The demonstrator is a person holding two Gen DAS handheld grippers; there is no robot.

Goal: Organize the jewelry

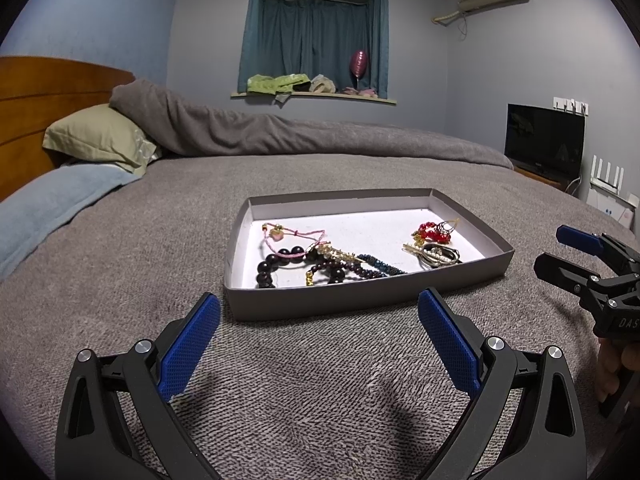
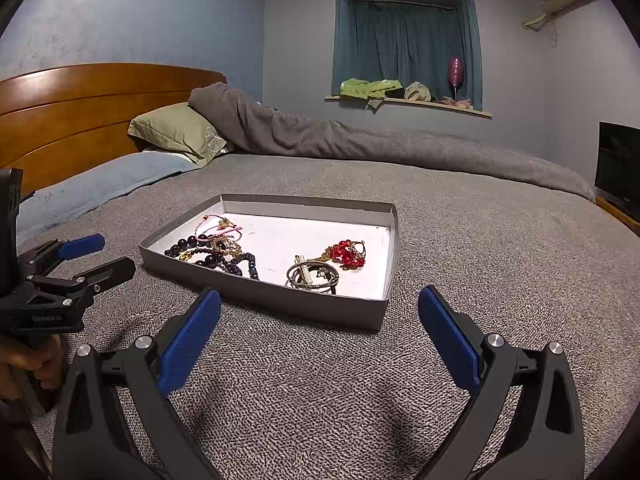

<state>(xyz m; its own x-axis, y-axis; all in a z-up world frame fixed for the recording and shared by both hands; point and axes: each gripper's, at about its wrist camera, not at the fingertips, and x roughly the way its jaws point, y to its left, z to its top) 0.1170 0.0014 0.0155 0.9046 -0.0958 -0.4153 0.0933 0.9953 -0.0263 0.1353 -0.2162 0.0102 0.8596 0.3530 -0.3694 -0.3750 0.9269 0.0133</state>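
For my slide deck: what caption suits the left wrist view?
Open left gripper faces a shallow tray of tangled jewelry on a grey bed.

Grey tray (image 1: 360,300) on bed, tangled jewelry (image 1: 320,260) inside

Both wrist views sit low over the bed (image 1: 120,280), near the tray (image 1: 360,300) — sharing it.

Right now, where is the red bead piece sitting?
The red bead piece lies inside the grey tray on the bed, toward the tray's right end in both views, just behind the silver bangles and apart from the dark bead pile.
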